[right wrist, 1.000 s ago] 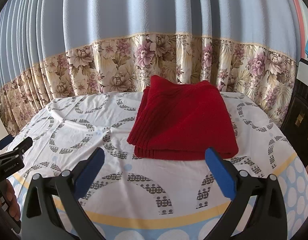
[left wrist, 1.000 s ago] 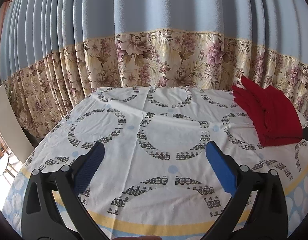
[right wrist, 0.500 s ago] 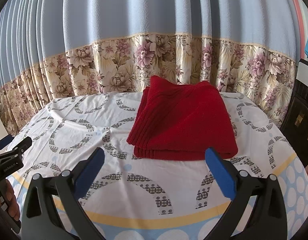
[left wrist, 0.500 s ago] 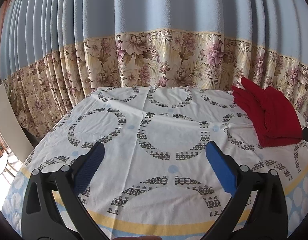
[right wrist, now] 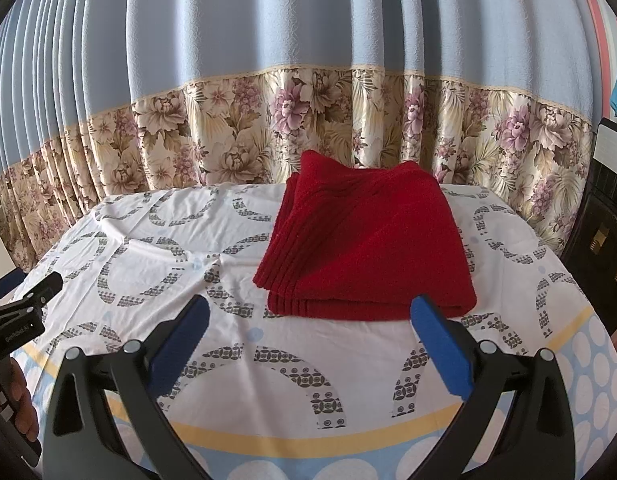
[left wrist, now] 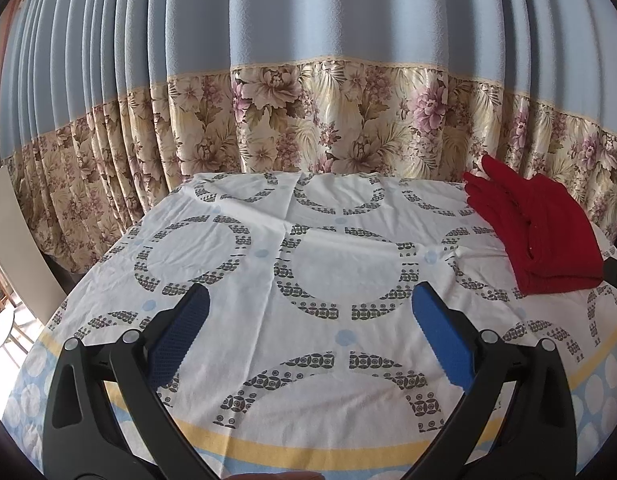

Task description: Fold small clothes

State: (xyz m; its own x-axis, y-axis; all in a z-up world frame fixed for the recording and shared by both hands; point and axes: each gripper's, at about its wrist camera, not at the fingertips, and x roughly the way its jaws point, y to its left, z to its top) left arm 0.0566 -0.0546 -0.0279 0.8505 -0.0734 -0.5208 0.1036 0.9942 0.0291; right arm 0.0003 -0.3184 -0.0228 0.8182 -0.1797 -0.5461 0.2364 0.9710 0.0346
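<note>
A folded red cloth point(right wrist: 368, 240) lies in a neat stack on the patterned tablecloth point(right wrist: 156, 264), straight ahead of my right gripper point(right wrist: 310, 330). That gripper stands open just short of the cloth's near edge, nothing between its blue pads. In the left wrist view the same red cloth point(left wrist: 540, 236) sits at the far right of the table. My left gripper point(left wrist: 308, 330) is open over bare tablecloth point(left wrist: 308, 264), well left of the cloth.
Blue curtains with a floral lower band point(left wrist: 328, 128) hang close behind the table. A dark cabinet point(right wrist: 604, 216) stands at the right. The left gripper's body point(right wrist: 16, 312) and a hand point(right wrist: 16, 404) show at the left edge of the right wrist view.
</note>
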